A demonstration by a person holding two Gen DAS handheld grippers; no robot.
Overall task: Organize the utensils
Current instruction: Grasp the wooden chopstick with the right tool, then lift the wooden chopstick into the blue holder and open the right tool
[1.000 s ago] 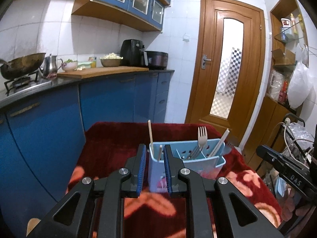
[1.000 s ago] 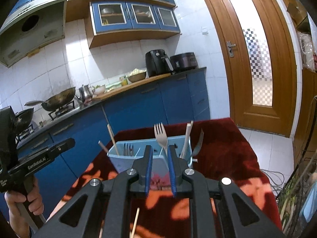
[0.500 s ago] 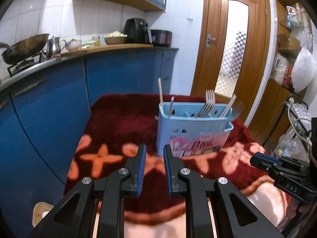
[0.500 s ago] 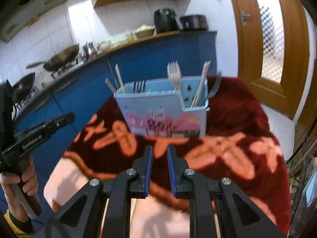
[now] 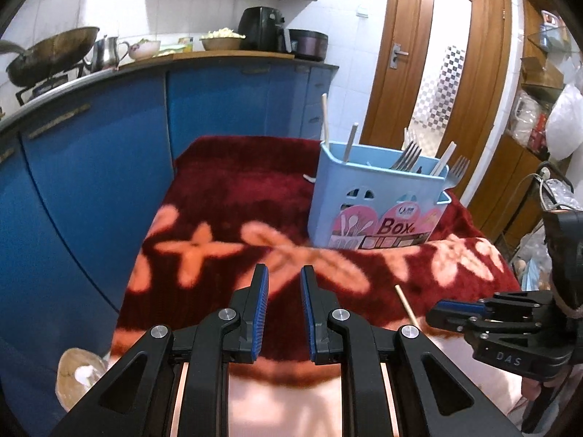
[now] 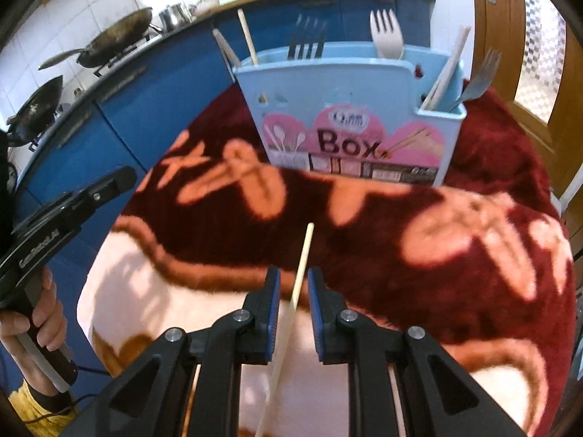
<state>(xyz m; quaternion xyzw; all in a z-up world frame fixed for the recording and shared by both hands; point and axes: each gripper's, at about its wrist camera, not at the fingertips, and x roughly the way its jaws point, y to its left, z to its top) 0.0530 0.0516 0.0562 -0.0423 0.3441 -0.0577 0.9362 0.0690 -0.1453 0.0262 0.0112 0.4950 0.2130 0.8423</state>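
Between right jaws (parted, not touching), chopstick (image 6: 299, 279), on blanket (image 6: 455, 255)

Loose pale chopstick (image 6: 299, 275) lies flat on the worktop, running lengthwise between my right tool's (image 6: 293, 284) parted fingers. Ahead of it stands the light-blue utensil box (image 6: 349, 109), upright, holding forks (image 6: 386, 34) and more chopsticks (image 6: 446, 73) sticking up.

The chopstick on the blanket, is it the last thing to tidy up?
Mostly done: forks and chopsticks already stand in the light blue plastic utensil box. In hand: the open right gripper straddles the loose wooden chopstick on the red floral blanket, not yet gripping it. The left gripper is empty.
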